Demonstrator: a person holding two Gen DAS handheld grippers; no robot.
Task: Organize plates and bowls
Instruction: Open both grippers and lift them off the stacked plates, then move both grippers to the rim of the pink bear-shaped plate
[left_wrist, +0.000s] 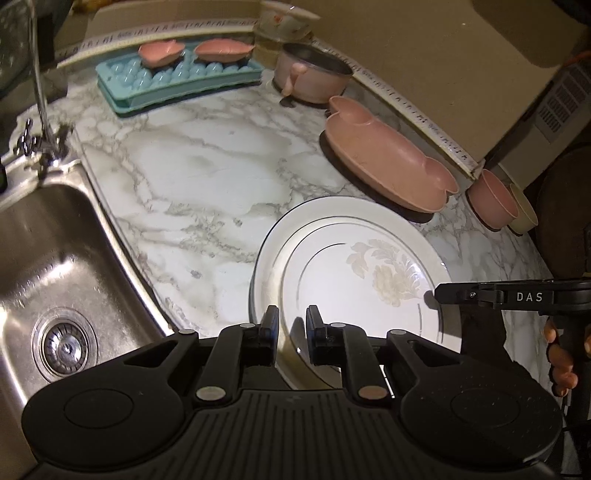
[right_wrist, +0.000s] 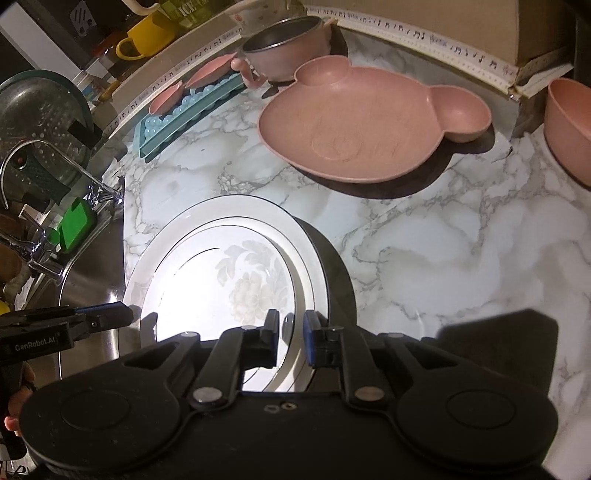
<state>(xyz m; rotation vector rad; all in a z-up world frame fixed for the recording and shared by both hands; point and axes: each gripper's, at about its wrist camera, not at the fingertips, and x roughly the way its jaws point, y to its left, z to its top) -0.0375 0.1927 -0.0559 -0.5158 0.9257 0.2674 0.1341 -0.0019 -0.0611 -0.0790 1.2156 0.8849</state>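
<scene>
The floral white plate (left_wrist: 354, 266) is at the near edge of the marble counter (left_wrist: 207, 173), just right of the steel sink (left_wrist: 55, 258). It is raised, casting a broad shadow. The left gripper (left_wrist: 292, 325) pinches its near-left rim, and the right gripper (right_wrist: 291, 328) has its fingers narrowly set on the near-right rim, apparently pinching it too.

Just beyond the plate lies a pink bear-shaped divided plate (right_wrist: 362, 125). To the right of that are a pink bowl (right_wrist: 569, 125) and a cream cup (left_wrist: 524, 214). At the far side stands a pink pot with a steel lining (left_wrist: 314, 77). Left of it a blue ice tray (left_wrist: 177, 81) carries two small pink dishes (left_wrist: 160, 53). A yellow mug (right_wrist: 147, 37) sits on the ledge behind.

The right gripper reads "DAS" and the left reads "GenRobot.AI". Music notes are printed along the trim strip (right_wrist: 424, 29).
</scene>
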